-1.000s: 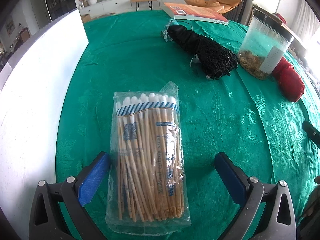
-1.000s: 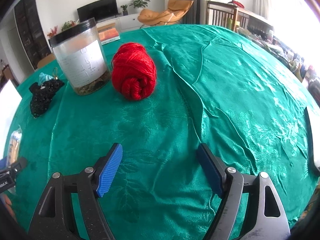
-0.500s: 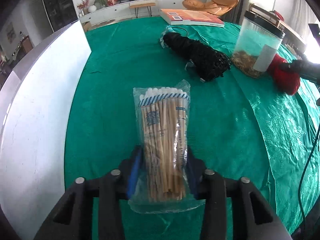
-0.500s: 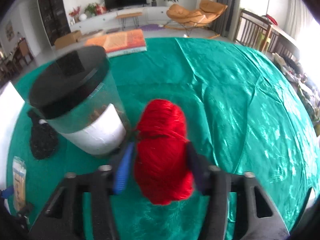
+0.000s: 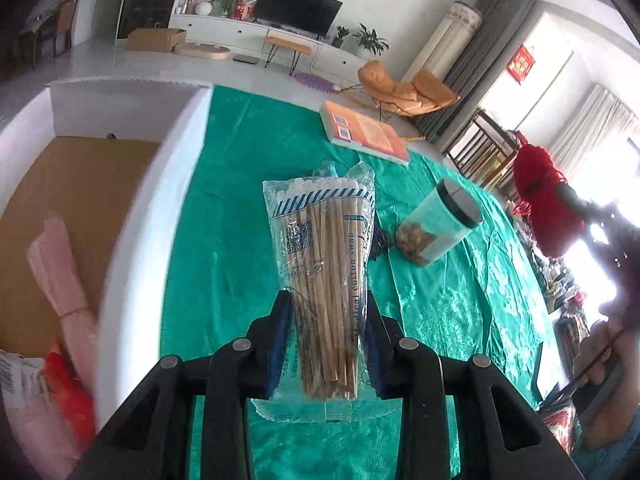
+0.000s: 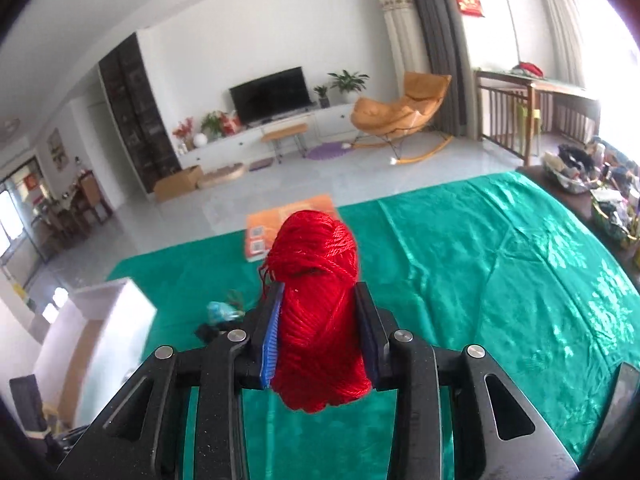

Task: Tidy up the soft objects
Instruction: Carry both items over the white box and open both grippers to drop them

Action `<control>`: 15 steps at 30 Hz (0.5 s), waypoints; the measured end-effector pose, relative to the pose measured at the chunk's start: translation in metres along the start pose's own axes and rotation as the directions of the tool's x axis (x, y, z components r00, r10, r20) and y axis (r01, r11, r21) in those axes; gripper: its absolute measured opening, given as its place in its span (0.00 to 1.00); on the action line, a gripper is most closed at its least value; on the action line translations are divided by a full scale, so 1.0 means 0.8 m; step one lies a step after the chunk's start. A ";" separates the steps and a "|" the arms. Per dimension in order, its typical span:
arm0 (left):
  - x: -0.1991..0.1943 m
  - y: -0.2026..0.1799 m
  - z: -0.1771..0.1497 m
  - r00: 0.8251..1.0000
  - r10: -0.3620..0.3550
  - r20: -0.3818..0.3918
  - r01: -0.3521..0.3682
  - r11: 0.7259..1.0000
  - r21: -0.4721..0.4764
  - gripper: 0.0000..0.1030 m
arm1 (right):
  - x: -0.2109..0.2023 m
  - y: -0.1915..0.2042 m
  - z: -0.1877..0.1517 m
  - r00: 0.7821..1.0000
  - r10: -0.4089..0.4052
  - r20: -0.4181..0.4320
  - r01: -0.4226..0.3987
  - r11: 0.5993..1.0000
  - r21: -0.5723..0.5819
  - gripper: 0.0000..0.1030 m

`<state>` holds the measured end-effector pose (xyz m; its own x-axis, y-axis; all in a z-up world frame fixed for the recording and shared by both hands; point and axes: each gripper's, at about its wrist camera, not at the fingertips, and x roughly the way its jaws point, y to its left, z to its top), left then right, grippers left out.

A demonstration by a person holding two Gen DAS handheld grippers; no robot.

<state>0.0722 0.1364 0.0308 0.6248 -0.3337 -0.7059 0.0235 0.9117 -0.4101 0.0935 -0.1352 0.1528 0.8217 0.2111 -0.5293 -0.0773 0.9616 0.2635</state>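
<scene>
My left gripper (image 5: 326, 336) is shut on a clear bag of wooden cotton swabs (image 5: 324, 256) and holds it upright above the green tablecloth (image 5: 240, 208). My right gripper (image 6: 320, 328) is shut on a red yarn ball (image 6: 316, 304), lifted above the table; the yarn also shows at the right of the left wrist view (image 5: 540, 204). A white box (image 5: 132, 216) with a brown floor stands at the left, with a pink bundle (image 5: 60, 276) and a red item (image 5: 68, 384) inside. The box also shows in the right wrist view (image 6: 96, 336).
A clear jar with a black lid (image 5: 440, 224) lies tilted in view on the cloth. An orange book (image 5: 364, 132) lies at the far edge, also in the right wrist view (image 6: 272, 228). A black mesh item (image 6: 212, 330) lies near the box.
Both grippers have lifted their loads well above the table. The left view has swung toward the white box, whose inside now shows. The yarn is clear of the jar.
</scene>
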 end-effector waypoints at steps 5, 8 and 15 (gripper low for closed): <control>-0.112 0.078 0.012 0.978 0.180 0.102 -0.181 0.984 -0.006 0.32 | -0.014 0.145 -0.027 0.961 0.268 -0.068 -0.271 0.961 -0.052 0.35; -0.158 0.137 0.000 0.932 0.343 0.113 -0.341 0.939 -0.037 0.33 | -0.009 0.239 -0.054 0.894 0.421 -0.151 -0.434 0.898 -0.069 0.35; -0.181 0.241 -0.043 0.802 0.591 0.082 -0.568 0.798 -0.200 0.97 | 0.029 0.360 -0.148 0.729 0.544 -0.415 -0.629 0.771 -0.094 0.70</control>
<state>-0.0405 0.3521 0.0342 0.5792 0.2908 -0.7616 -0.4923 0.8694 -0.0425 0.0237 0.1671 0.1206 0.3226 0.7499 -0.5775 -0.6301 0.6254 0.4602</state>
